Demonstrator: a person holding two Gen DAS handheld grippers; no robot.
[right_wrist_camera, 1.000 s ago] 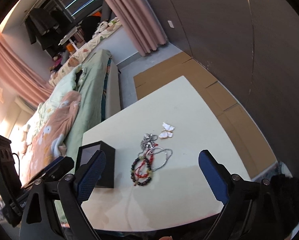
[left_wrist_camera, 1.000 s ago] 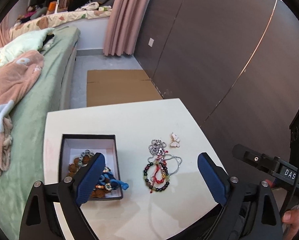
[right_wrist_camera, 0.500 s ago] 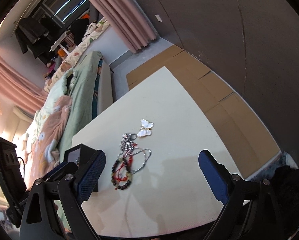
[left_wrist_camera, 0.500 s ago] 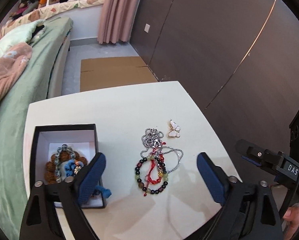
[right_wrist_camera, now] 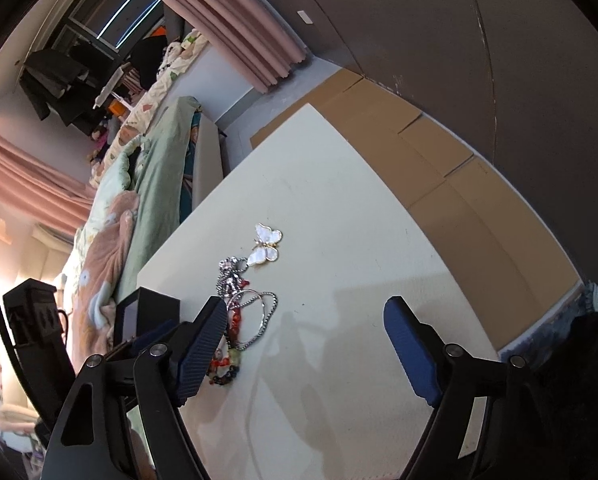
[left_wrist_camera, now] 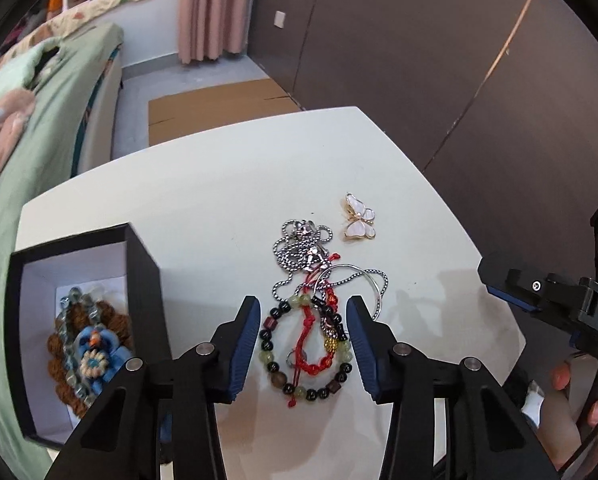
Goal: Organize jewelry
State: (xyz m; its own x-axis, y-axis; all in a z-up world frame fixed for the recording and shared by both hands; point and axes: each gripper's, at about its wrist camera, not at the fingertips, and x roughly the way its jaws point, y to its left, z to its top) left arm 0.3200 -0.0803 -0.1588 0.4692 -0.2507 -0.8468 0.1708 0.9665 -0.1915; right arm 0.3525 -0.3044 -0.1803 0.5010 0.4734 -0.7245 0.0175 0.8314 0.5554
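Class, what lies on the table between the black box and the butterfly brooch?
In the left wrist view, between the box and the brooch lies bare tabletop, then the coiled silver chain.

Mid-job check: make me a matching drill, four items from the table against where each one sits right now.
Items:
1. butterfly brooch
2. beaded bracelet
3. blue flower piece
4. steel chain

Places:
A. inside the black box
B. between the left gripper jaws, which are closing
C. farthest out, alone
D. between brooch and bracelet

Pairs: 1-C, 2-B, 3-A, 4-D
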